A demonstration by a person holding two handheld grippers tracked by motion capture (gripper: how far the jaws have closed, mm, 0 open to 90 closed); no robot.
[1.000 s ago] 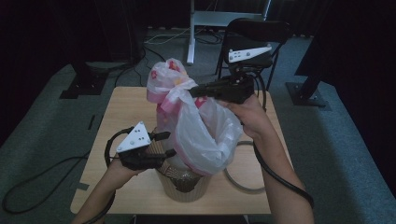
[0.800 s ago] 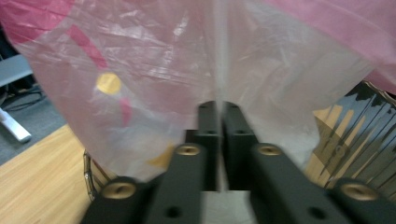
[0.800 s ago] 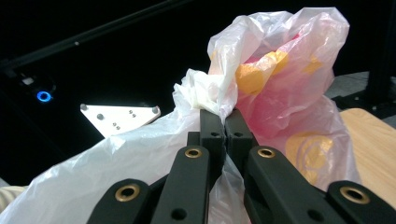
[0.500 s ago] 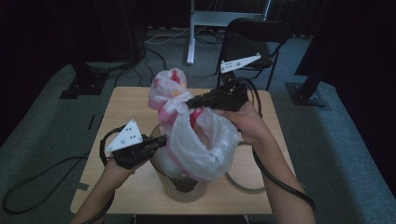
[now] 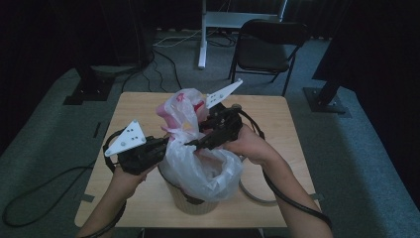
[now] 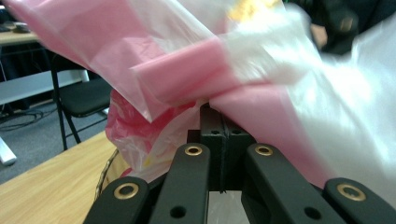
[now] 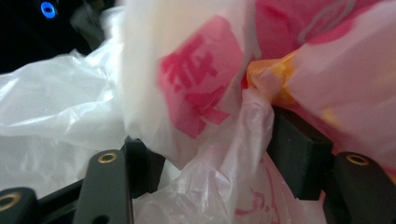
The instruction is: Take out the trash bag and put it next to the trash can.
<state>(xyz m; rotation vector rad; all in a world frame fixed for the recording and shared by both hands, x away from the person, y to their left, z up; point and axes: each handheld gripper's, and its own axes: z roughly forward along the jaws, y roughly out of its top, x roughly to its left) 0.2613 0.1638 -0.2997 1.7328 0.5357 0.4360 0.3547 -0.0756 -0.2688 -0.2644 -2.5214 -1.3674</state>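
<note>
1. Plastic bag (image 5: 198,158), white with pink print, is draped into and over a pale bin (image 5: 195,203) standing near the near edge of the tabletop (image 5: 277,119), roughly mid-width. Upper part of the bag bunches up above the bin toward the tabletop centre.
2. Left gripper (image 5: 161,146): fingers (image 6: 212,126) pressed fully together, pinching a pink fold of the bag. Clear in the left gripper view.
3. Right gripper (image 5: 195,144): fingers (image 7: 299,154) stand apart with bag film bunched between them. Not clamped; the film is just sitting in the gap.
4. Handling, my read: thin film, near weightless, limp, slippery, tears if pulled hard against the pinch. It won't hold shape, so steer it by the edges. Best hold is the rim or a gathered fold with several layers, not a single sheet. The bin looks light too and may tip or slide if the bag drags on it.
5. Versus half a second ago: right gripper has come down and toward the near edge, and now sits low over the bag mouth. The bag has sunk with it, so the mouth is lower over the bin. Left gripper is in about the same spot and still clamped.
</note>
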